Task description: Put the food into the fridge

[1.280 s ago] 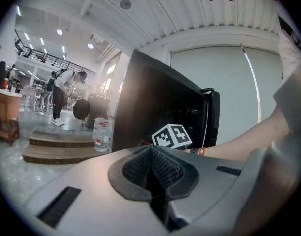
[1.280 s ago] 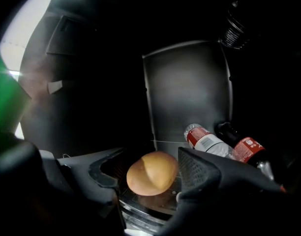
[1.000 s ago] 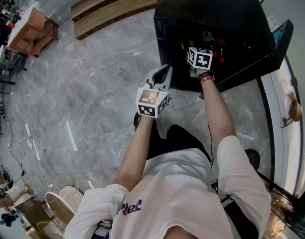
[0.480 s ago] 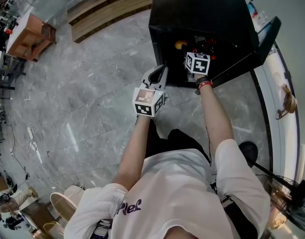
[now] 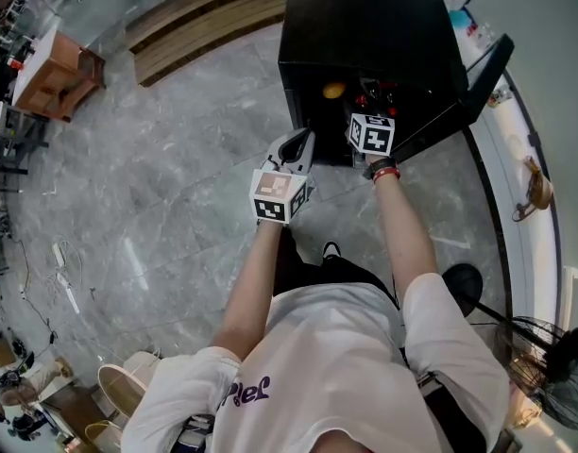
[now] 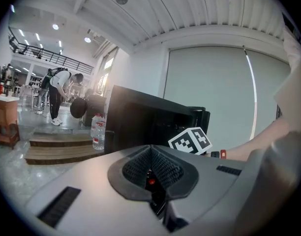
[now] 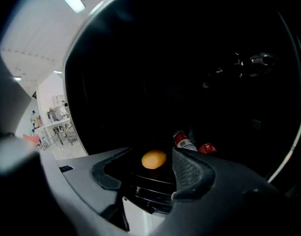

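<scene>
A black mini fridge (image 5: 365, 26) stands on the floor with its door (image 5: 478, 74) swung open to the right. Inside, an orange round food item (image 5: 333, 91) lies on the shelf, also seen in the right gripper view as the orange food (image 7: 154, 159). Red-topped cans (image 7: 182, 140) stand just right of it. My right gripper (image 7: 146, 173) is at the fridge's mouth, short of the food; its jaws have just been closing and stand open with nothing between them. My left gripper (image 5: 303, 138) hovers left of the opening, its pads (image 6: 151, 154) together, empty.
A water bottle (image 6: 98, 131) stands by the fridge's left side. Wooden steps (image 5: 204, 17) run behind it and a wooden table (image 5: 58, 69) sits far left. A white counter (image 5: 535, 159) lines the right wall, with a fan (image 5: 544, 366) near my feet. People (image 6: 59, 90) stand far off.
Both grippers have risen and drawn back from the fridge. The right one has come out of the opening, leaving the orange food on the shelf, and its jaws look narrower.
</scene>
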{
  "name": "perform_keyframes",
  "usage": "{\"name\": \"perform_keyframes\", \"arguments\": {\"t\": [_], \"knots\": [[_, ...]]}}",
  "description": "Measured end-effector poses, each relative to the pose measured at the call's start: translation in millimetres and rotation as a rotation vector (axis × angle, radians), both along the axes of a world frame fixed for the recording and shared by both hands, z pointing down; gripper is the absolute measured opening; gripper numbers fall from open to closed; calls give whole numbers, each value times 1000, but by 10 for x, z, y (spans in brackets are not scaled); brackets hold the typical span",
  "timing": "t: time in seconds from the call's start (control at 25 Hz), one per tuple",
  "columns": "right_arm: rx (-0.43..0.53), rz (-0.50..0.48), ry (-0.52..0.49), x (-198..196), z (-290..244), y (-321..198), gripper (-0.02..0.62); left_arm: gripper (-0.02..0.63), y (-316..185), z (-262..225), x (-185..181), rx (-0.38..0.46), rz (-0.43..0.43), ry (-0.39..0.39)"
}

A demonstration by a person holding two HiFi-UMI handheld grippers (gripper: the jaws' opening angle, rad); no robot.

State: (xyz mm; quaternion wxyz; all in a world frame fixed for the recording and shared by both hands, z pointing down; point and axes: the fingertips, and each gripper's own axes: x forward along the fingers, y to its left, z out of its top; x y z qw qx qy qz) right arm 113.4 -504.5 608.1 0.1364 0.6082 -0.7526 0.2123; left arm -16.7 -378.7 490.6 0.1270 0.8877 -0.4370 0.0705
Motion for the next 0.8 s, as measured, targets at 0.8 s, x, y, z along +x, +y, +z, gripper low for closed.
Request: {"name": "perform_keyframes", "arguments": {"t": [0.8], "knots": [[25,16,1,177,-420,695,202,18,311,-275,156,4,15,-7]]}}
